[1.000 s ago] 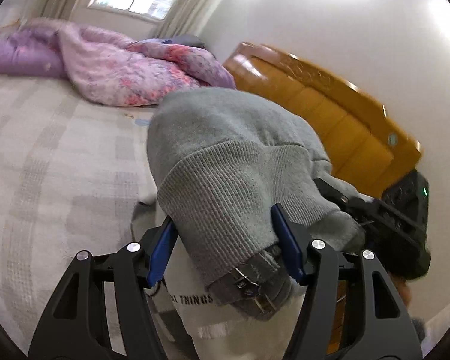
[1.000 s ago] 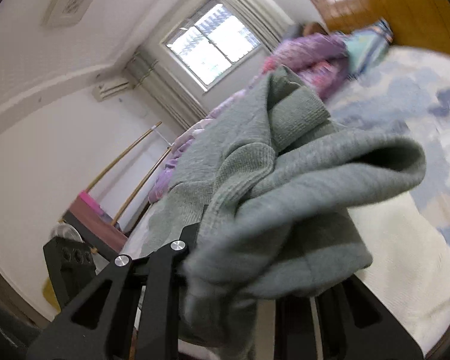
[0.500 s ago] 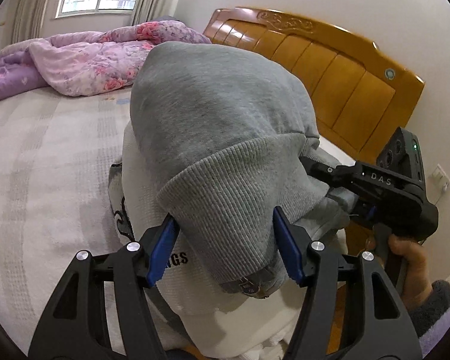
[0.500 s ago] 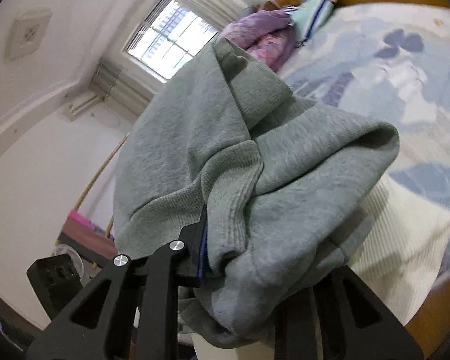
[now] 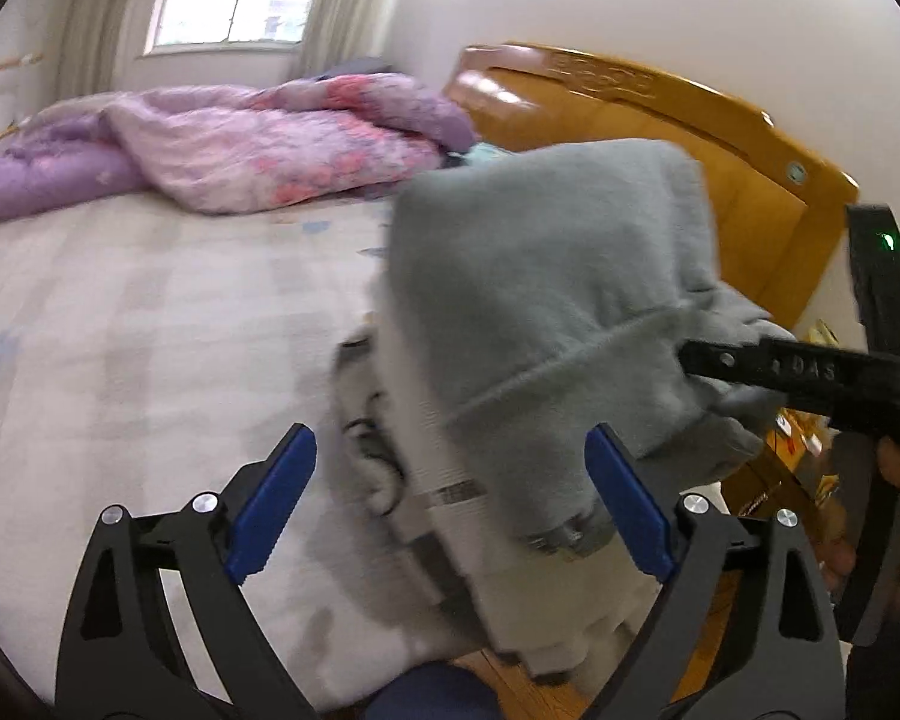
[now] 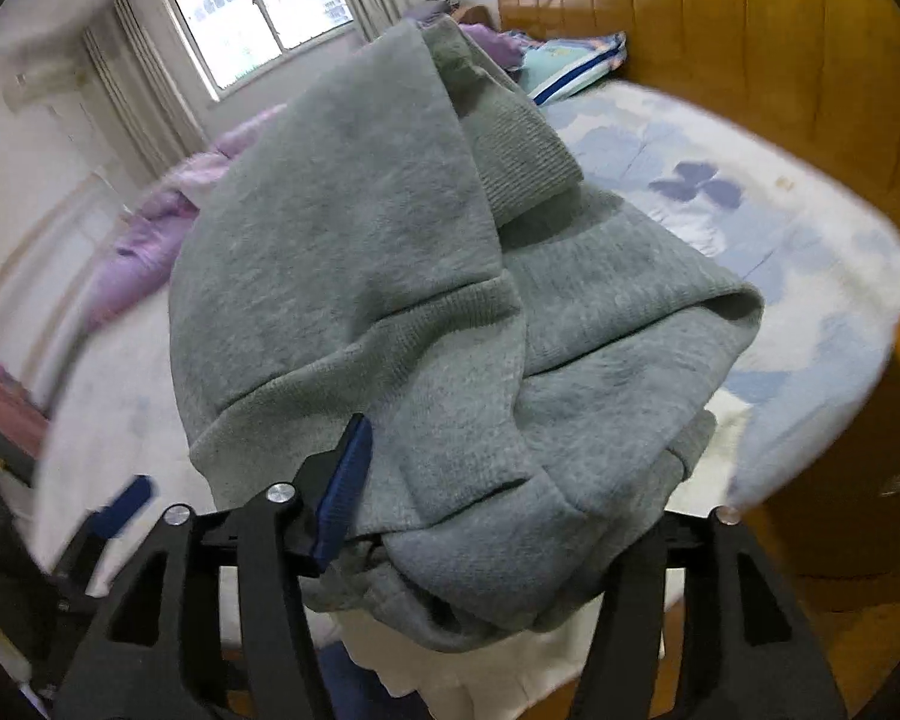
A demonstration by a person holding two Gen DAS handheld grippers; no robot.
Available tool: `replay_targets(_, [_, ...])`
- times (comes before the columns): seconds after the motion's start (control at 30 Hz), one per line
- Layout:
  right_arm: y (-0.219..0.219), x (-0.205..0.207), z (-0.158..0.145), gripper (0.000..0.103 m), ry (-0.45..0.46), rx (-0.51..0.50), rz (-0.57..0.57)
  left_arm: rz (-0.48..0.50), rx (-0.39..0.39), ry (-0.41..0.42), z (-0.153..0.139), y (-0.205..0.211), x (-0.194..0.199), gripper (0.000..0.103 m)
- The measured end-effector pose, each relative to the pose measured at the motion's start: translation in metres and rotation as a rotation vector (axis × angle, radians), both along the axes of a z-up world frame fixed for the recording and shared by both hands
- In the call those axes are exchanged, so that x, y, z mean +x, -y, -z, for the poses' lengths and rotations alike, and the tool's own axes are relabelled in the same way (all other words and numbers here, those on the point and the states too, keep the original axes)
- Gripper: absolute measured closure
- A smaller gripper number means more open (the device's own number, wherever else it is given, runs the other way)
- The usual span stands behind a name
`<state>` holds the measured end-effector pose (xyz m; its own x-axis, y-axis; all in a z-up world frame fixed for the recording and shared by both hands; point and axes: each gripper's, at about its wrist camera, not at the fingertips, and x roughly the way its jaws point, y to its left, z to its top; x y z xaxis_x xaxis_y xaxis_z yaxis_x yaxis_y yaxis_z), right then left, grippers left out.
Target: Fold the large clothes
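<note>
1. No container was seen; a bed [image 5: 150, 324] with a pale patterned sheet carried a crumpled pink and purple quilt [image 5: 258, 144] near the window end, beside a wooden headboard [image 5: 720, 138].
2. A folded grey sweatshirt [image 5: 546, 288] was seen bundled on top of a white garment [image 5: 570, 612] at the bed's near edge, by the headboard corner.
3. The left gripper [image 5: 450, 516] was pointed downward at the bundle's ribbed hem; its jaws were opening, with the blue pads set wide and neither pad pressed on the cloth, though the hem hung between them.
4. The right gripper [image 5: 768, 369] was seen from the left wrist view reaching into the sweatshirt's right side, held by a hand [image 5: 888, 510] at the frame's edge.
5. In the right wrist view the right gripper [image 6: 510, 498] was angled down under the grey bundle; its jaws were opening, the left blue pad [image 6: 345, 498] lay against the fabric, and the other finger was hidden beneath the cloth.
6. The sweatshirt [image 6: 438, 312] was draped over and between the right gripper's fingers.
</note>
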<state>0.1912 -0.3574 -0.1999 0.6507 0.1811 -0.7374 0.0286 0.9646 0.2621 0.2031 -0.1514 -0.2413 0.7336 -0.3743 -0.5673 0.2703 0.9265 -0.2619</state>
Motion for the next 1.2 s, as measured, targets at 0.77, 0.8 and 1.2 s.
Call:
replay_targets(0.77, [-0.122, -0.076, -0.051, 0.015, 0.114, -0.117, -0.123, -0.208, 0.114, 0.041, -0.066, -0.089, -0.06, 0.01])
replay_targets(0.8, [-0.129, -0.076, -0.053, 0.011, 0.114, -0.124, -0.131, -0.22, 0.118, 0.05, -0.071, -0.093, -0.065, 0.01])
replay_targets(1.2, [-0.19, -0.141, -0.094, 0.008, 0.195, -0.157, -0.204, -0.303, 0.151, 0.149, -0.126, -0.134, -0.132, 0.005])
